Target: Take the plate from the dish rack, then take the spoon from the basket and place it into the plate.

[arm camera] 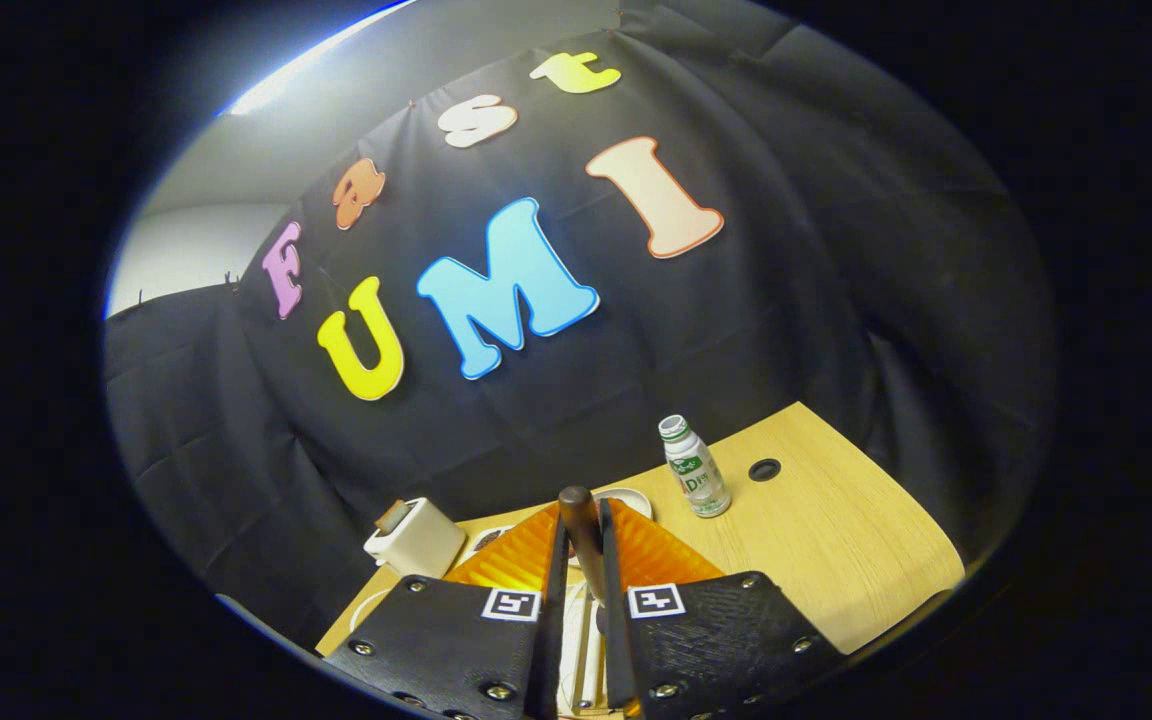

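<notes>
Claw narrow, both fingers pressing a dark spoon handle (bowl end hidden). Spoon-carrying step, seemingly. Just beyond the fingertips, a white plate rim on the worktop; bottle farther off. Next: lower over plate, release.

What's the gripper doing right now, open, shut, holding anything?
Gripper: shut on the spoon, handle end poking up between the fingers, above the table.

Black cloth wall behind a light wooden table; bright ceiling light.
</notes>
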Tool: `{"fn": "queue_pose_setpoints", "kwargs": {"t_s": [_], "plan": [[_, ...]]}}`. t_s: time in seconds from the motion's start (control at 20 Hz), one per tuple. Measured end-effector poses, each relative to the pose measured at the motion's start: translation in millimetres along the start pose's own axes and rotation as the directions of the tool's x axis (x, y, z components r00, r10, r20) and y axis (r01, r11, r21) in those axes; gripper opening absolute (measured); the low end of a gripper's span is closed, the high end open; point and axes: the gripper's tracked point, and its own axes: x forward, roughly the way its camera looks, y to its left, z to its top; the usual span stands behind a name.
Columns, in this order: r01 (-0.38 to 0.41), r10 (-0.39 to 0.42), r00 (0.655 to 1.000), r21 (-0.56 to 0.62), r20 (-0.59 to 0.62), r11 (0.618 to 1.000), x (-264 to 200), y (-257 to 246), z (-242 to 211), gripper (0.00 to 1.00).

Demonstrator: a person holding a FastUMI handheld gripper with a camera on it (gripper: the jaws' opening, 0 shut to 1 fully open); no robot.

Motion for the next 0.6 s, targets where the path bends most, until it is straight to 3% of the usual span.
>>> {"fn": "queue_pose_setpoints", "kwargs": {"t_s": [0.35, 0.6], "plan": [[-0.142, 0.135, 0.988, -0.096, -0.078, 0.985, -54.3, 66.6, -37.5, 0.17], [-0.237, 0.212, 0.96, -0.129, -0.184, 0.963, -87.2, 107.3, -102.2, 0.17]]}}
